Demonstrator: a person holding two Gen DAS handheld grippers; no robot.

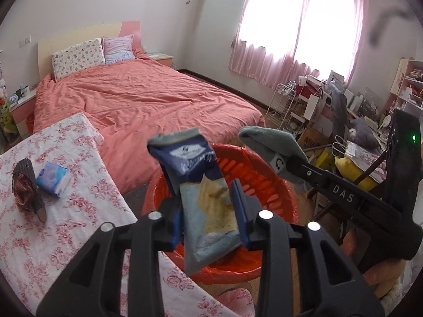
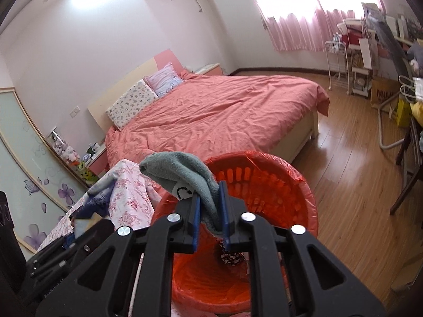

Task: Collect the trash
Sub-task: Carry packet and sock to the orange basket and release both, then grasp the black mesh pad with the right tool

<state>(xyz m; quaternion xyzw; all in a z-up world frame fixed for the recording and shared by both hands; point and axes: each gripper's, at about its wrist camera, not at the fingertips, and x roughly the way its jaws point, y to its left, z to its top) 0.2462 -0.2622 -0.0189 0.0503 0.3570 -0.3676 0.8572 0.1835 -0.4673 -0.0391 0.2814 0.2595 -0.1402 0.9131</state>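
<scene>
A red-lined bin (image 1: 288,203) stands on the floor beside the table. Above its opening is my left gripper (image 1: 205,185), and a blue and pale snack wrapper (image 1: 206,211) lies loose between its parted blue pads, its lower end slipping past them. My right gripper (image 1: 280,163) comes in from the right, shut on a grey sock (image 1: 267,137) with a smiley tag. The right wrist view shows that gripper (image 2: 210,195) pinching the sock (image 2: 182,166) over the bin (image 2: 277,185). At lower left there, the wrapper (image 2: 90,208) shows dimly.
A floral-clothed table (image 1: 66,224) at the left carries a tissue pack (image 1: 53,182) and a brown bundle in dark mesh (image 1: 26,187). A pink bed (image 1: 148,100) lies behind, a cluttered desk (image 1: 357,132) to the right. A dark patterned scrap (image 2: 231,257) lies in the bin.
</scene>
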